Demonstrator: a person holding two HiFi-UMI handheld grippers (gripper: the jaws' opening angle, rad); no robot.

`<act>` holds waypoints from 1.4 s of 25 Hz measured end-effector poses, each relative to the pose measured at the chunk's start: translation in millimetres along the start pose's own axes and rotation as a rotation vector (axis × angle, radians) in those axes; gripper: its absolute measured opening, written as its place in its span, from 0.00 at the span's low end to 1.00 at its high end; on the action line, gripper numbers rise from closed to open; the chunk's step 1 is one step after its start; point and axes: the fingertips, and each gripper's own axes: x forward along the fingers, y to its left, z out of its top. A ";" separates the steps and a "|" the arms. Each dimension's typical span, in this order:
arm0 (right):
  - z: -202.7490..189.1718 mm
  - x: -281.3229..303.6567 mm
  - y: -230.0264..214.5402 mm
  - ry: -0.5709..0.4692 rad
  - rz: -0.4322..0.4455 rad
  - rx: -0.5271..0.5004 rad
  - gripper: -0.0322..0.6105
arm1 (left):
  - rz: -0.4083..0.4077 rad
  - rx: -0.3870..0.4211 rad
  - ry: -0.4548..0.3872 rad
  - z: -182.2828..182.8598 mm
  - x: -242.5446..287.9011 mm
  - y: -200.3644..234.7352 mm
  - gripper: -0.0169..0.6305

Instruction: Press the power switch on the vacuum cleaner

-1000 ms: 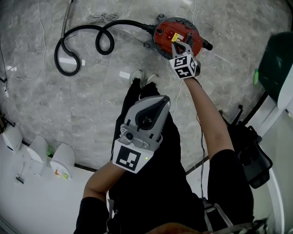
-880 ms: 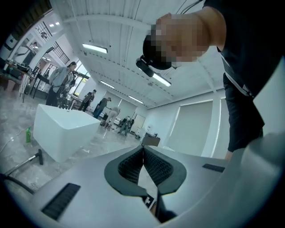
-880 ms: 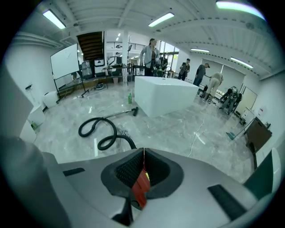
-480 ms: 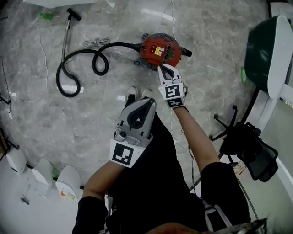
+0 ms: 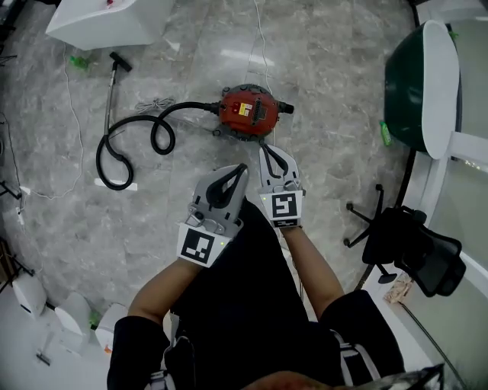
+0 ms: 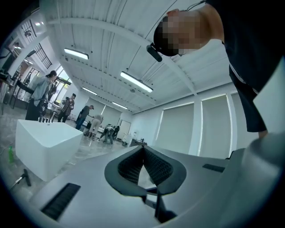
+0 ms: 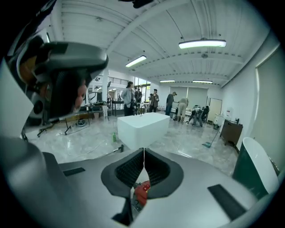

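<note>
Vacuum cleaner (image 5: 245, 113): red and round-bodied, sitting on the grey marble floor (image 5: 335, 84) just ahead of the person. Its power switch is too small to pick out.
Hose (image 5: 133, 145): black. It leaves the cleaner's left side and curls in loops across the floor to a thin wand (image 5: 113, 90).
Right claw (image 5: 264, 149): held out low, with its tips pointing at the cleaner and ending just short of the near edge, not touching it. The jaws are pressed together tip to tip with nothing between them. Its own view shows a bit of the red body through the gap beneath the closed jaws.
Left claw (image 5: 242, 167): just beside the right one and a little further back, over the person's dark trousers. Its jaws are closed too and grip nothing.
White box (image 5: 103, 21): on the floor beyond the wand, well apart from the cleaner.
Green chair (image 5: 415, 84): off to the right, well apart from the cleaner.
Black office chair (image 5: 408, 247): at the person's right side.
</note>
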 end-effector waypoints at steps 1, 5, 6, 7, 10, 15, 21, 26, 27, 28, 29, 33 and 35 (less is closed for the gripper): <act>12.7 -11.8 -1.4 -0.024 -0.009 0.015 0.08 | -0.003 -0.003 -0.005 4.8 0.2 -3.9 0.05; 62.3 -59.9 -7.0 -0.121 -0.044 0.059 0.08 | -0.017 -0.014 -0.024 24.7 -4.0 -20.6 0.05; 74.3 -70.7 -8.6 -0.153 -0.056 0.064 0.08 | -0.023 -0.017 -0.028 27.9 -4.8 -23.9 0.05; 84.2 -81.4 -9.9 -0.189 -0.067 0.068 0.08 | -0.030 -0.020 -0.032 30.5 -5.6 -27.3 0.05; 110.7 -112.1 -11.4 -0.298 -0.087 0.091 0.08 | -0.064 0.007 -0.048 38.5 -6.6 -40.5 0.05; 141.3 -155.6 -13.9 -0.351 -0.155 0.126 0.08 | -0.105 0.109 -0.060 56.0 -10.2 -62.7 0.05; 141.4 -177.1 -20.5 -0.456 -0.247 0.077 0.08 | -0.117 0.114 -0.085 60.0 3.3 -70.5 0.05; 144.1 -177.8 -26.6 -0.472 -0.251 0.029 0.08 | -0.173 0.118 -0.082 58.8 10.8 -87.4 0.05; 144.0 -176.5 -25.9 -0.472 -0.249 0.032 0.08 | -0.166 0.119 -0.075 58.1 9.3 -85.6 0.05; 143.4 -175.4 -25.6 -0.470 -0.247 0.042 0.08 | -0.158 0.123 -0.071 57.3 8.0 -83.2 0.05; 142.5 -175.3 -26.3 -0.467 -0.248 0.055 0.08 | -0.152 0.128 -0.068 56.2 7.7 -81.4 0.05; 138.5 -176.8 -31.6 -0.450 -0.254 0.068 0.08 | -0.146 0.123 -0.070 53.8 12.8 -81.1 0.05; 137.7 -175.3 -31.2 -0.441 -0.246 0.065 0.08 | -0.147 0.123 -0.073 54.6 14.4 -82.0 0.05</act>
